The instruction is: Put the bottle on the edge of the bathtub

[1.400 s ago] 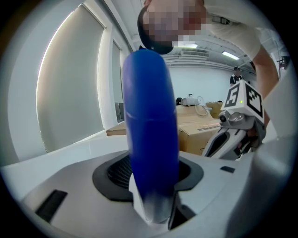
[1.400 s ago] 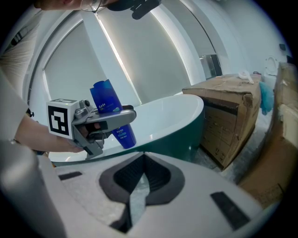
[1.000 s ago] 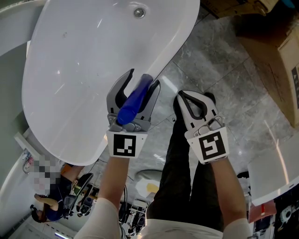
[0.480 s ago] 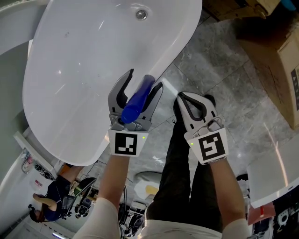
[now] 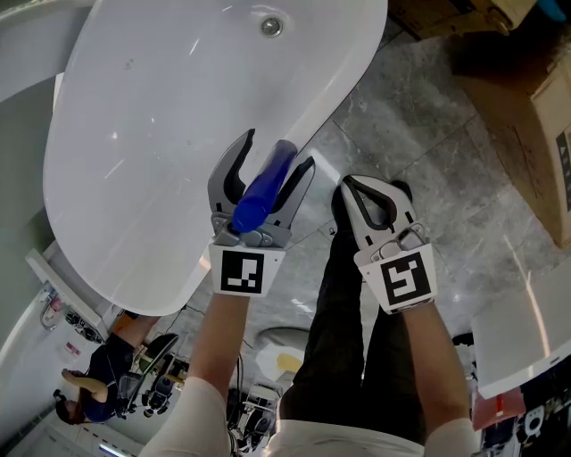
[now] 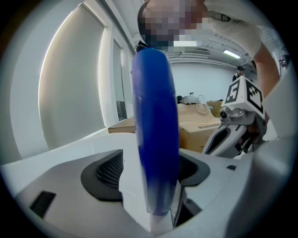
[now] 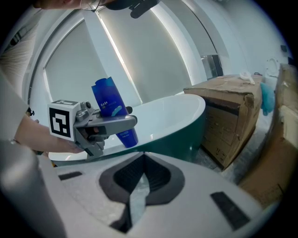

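Bottle (image 5: pixel 264 187): blue, tilted, on the near rim of the bathtub (image 5: pixel 350 78), between the jaws of the left hand-held gripper (image 5: pixel 277 150).
Bottle, view by view: foreshortened from the head view, foot hidden by the gripper body; side-on in the right gripper view (image 7: pixel 113 111), wider at the top, narrow end down on the rim, pale print too small to read; filling the middle of the left gripper view (image 6: pixel 156 139), pale at its lower end.
Left hand-held gripper: jaws opening and spread wide, released from the bottle; clear gap at one pad, other pad just beside the blue wall.
Right hand-held gripper (image 5: pixel 352 183): clenched, jaws together, nothing between them; just beside the left one, over the floor (image 5: pixel 428 134), apart from the tub.
Bathtub: white oval basin with drain (image 5: pixel 270 26) seen only from the head view; dark green outer wall seen only in the right gripper view.
Cardboard boxes (image 7: pixel 223 116): on the floor beyond the tub, in all three views.
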Action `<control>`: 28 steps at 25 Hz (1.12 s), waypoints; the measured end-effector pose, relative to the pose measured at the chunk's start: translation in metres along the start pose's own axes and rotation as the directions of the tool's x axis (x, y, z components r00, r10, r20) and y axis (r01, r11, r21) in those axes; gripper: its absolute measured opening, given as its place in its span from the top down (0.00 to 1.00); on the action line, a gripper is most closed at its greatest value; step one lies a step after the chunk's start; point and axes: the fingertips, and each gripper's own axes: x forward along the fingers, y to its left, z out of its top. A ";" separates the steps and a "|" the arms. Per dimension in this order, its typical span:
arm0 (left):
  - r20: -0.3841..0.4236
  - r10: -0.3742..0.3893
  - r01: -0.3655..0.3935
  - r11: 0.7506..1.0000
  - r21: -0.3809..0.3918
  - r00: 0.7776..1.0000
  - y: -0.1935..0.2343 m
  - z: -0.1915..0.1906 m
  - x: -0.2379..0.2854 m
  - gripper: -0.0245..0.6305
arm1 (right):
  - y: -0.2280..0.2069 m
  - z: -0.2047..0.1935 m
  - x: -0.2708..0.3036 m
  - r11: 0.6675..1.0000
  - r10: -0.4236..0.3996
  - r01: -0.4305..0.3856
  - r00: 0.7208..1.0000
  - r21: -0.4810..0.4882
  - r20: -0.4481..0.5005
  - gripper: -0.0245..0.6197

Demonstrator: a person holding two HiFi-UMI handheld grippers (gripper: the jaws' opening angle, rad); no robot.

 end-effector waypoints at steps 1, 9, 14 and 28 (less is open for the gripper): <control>-0.001 0.004 -0.004 1.000 -0.004 1.000 0.001 0.000 -0.001 0.49 | 0.000 0.000 0.000 1.000 0.000 0.000 1.000 -0.001 -0.001 0.96; -0.034 -0.007 0.006 1.000 -0.024 0.999 -0.001 -0.007 -0.013 0.47 | 0.005 0.006 -0.004 1.000 0.011 -0.011 1.000 -0.028 -0.002 0.96; -0.041 0.023 -0.026 0.998 -0.062 0.999 0.005 -0.008 -0.022 0.47 | 0.010 0.009 -0.010 0.999 0.017 -0.017 1.000 -0.044 -0.002 0.96; -0.080 0.110 -0.120 0.984 -0.135 0.991 -0.001 -0.006 -0.063 0.47 | 0.023 0.027 -0.034 0.997 0.022 -0.021 1.000 -0.069 0.006 0.96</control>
